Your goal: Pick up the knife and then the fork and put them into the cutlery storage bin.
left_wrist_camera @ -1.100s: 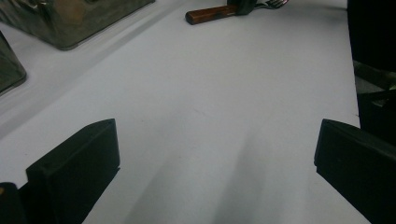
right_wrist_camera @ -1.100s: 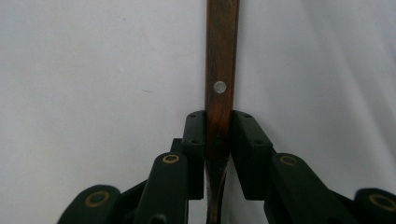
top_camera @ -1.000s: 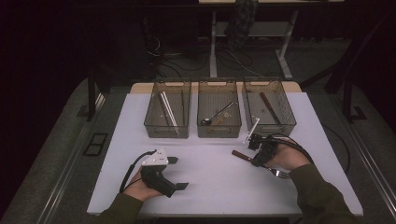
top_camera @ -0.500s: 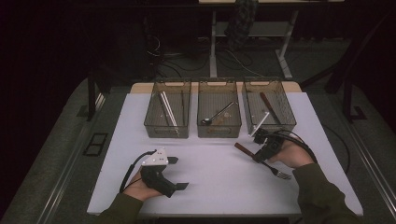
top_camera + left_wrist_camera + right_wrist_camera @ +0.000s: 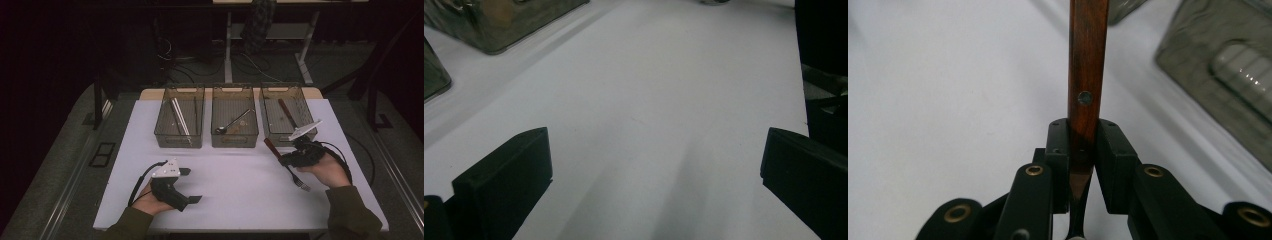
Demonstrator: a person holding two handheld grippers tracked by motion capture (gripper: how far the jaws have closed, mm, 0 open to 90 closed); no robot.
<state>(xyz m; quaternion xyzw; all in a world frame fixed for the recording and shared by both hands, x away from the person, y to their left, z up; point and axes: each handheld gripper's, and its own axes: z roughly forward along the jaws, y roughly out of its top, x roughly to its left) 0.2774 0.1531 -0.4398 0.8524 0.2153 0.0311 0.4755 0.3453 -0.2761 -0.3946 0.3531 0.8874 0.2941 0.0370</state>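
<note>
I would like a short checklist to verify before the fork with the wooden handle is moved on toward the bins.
1. Right gripper fingers clamp the fork by its wooden handle: ok.
2. Fork tines lifted off the table: cannot tell.
3. Right bin has room beside the piece already in it: ok.
4. Left gripper open, resting away from the path: ok.
5. Fork sits straight between the fingers: ok.
</note>
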